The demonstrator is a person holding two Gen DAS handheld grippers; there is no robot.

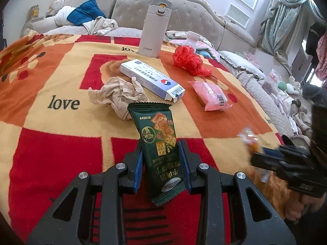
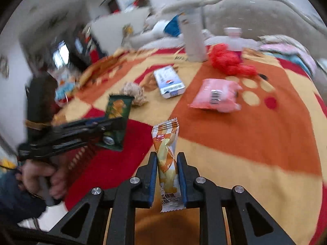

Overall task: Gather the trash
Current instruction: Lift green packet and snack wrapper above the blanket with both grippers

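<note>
My left gripper (image 1: pixel 161 145) is shut on a dark green cracker wrapper (image 1: pixel 157 138) and holds it above the blanket; it also shows in the right wrist view (image 2: pixel 117 120). My right gripper (image 2: pixel 167 156) is shut on an orange and white snack wrapper (image 2: pixel 166 153), blurred at the right of the left wrist view (image 1: pixel 250 138). On the blanket lie a crumpled beige paper (image 1: pixel 119 92), a blue and white box (image 1: pixel 152 78), a pink packet (image 1: pixel 211 96) and a crumpled red plastic bag (image 1: pixel 189 60).
A white thermos (image 1: pixel 154 28) and a small white bottle (image 1: pixel 191 39) stand at the far edge of the red, orange and yellow blanket (image 1: pixel 51 81). A tufted headboard (image 1: pixel 190 14) and bedding lie behind. Clutter sits on the right side (image 1: pixel 286 85).
</note>
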